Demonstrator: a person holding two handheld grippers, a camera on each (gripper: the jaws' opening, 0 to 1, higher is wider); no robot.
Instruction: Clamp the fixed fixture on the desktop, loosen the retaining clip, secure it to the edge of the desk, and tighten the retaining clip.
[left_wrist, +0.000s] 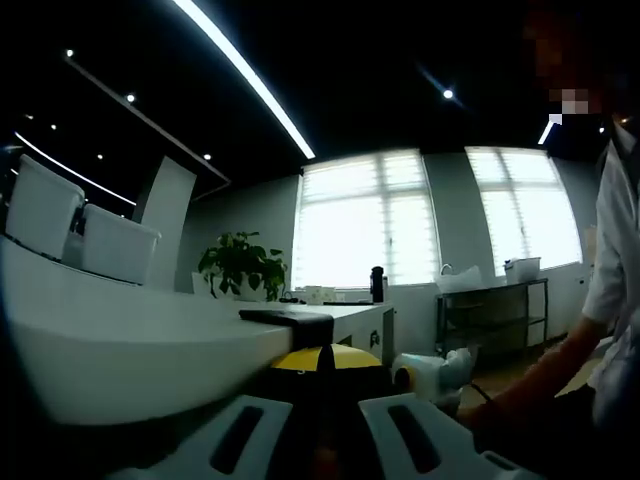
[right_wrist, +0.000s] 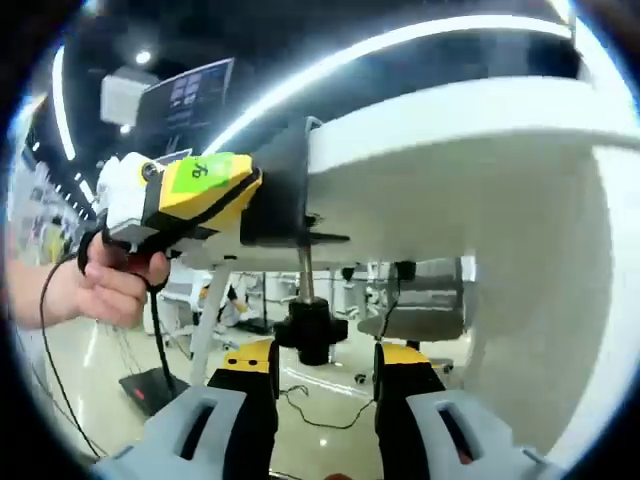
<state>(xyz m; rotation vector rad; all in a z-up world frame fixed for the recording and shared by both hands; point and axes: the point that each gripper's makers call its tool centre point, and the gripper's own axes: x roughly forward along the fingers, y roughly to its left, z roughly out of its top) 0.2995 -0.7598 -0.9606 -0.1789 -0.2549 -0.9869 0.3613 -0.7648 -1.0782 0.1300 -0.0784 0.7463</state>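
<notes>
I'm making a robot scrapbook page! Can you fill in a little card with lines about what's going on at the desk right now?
place: bright office with big windows
desk: white desk, seen from under its edge
clamp: black clamp sits on the desk edge, screw rod hanging down
knob: black knob at the rod's bottom
right tongs: right tongs, open, either side of the knob
left tongs: left tongs, held by a hand, at the clamp's side; grip unclear
plant: green plant far back
</notes>
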